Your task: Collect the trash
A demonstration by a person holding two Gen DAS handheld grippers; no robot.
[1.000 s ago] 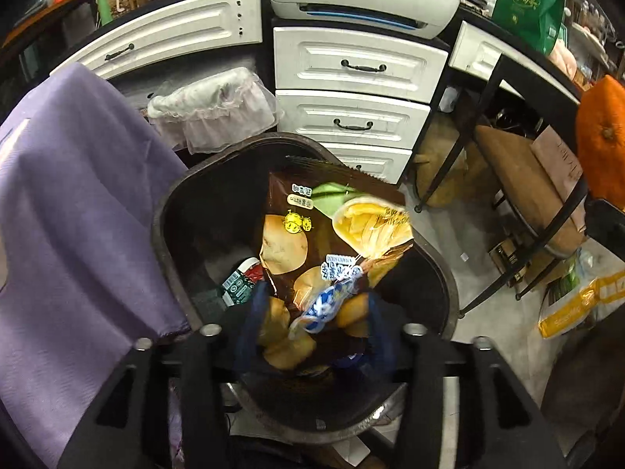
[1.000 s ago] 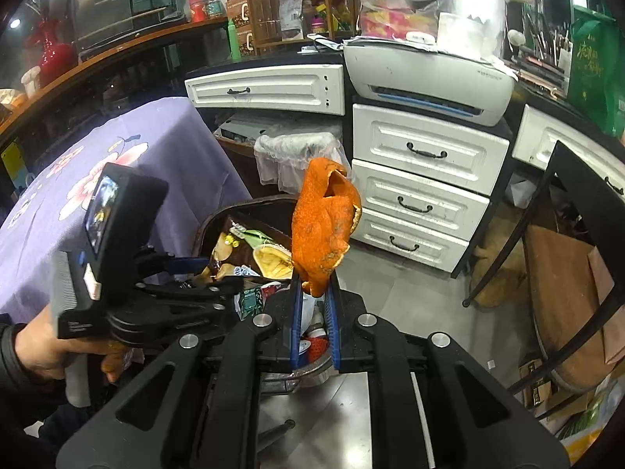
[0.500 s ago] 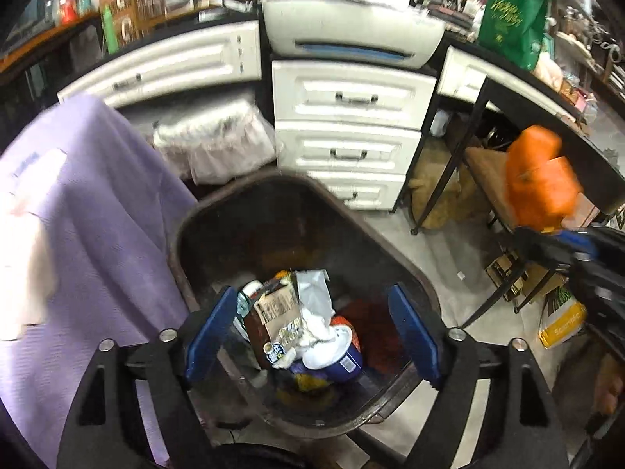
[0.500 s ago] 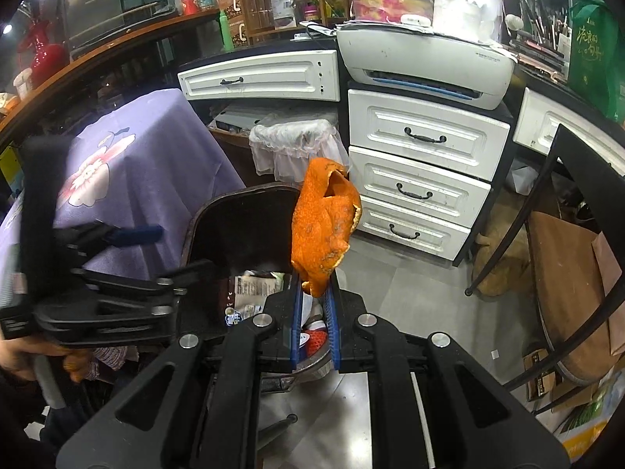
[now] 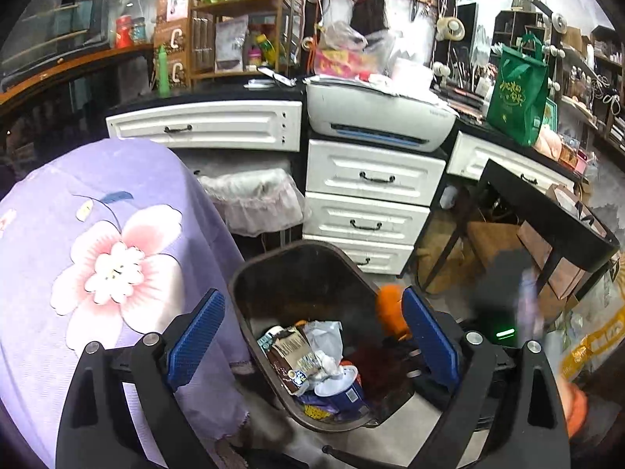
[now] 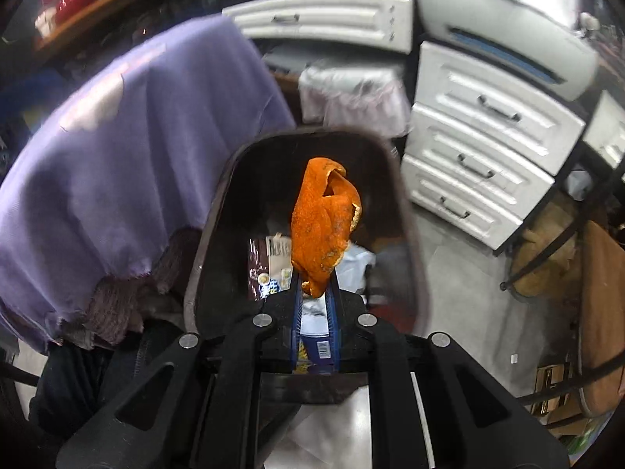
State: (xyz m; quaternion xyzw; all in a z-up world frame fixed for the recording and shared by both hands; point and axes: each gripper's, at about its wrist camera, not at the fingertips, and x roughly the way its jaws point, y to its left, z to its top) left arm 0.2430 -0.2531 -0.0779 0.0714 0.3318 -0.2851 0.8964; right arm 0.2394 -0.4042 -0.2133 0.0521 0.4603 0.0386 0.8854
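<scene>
Left wrist view: left gripper (image 5: 312, 336) with two blue pads, jaws opening and spread wide, nothing between them. It hangs over one dark trash bin (image 5: 273, 277) on the floor. In the bin, toward its near rim: one brown snack bag (image 5: 291, 355), one crumpled white wrapper (image 5: 326, 338), one blue-and-white cup (image 5: 340, 385), other scraps too jumbled to count. One orange peel (image 5: 390, 308) shows at the bin's right rim, partly hidden behind the right pad. One table under a purple cloth (image 5: 117, 258) with one large pink flower print touches the bin's left side. Behind: white drawers (image 5: 371, 195), three stacked under one grey printer (image 5: 379, 121); one more drawer along the left run, one more to the right. One bag-lined small bin (image 5: 254, 203) beside the stack. One green tote (image 5: 515, 93) at the counter's right end.

Right wrist view, blurred: right gripper (image 6: 314, 289) clamped tight on the lower end of the orange peel (image 6: 324, 222), one piece, curled, standing up from the pads. It sits over the bin's open mouth (image 6: 406, 211), above the litter inside. Purple cloth (image 6: 136, 133) to the left, three stacked drawers (image 6: 480, 148) to the right
</scene>
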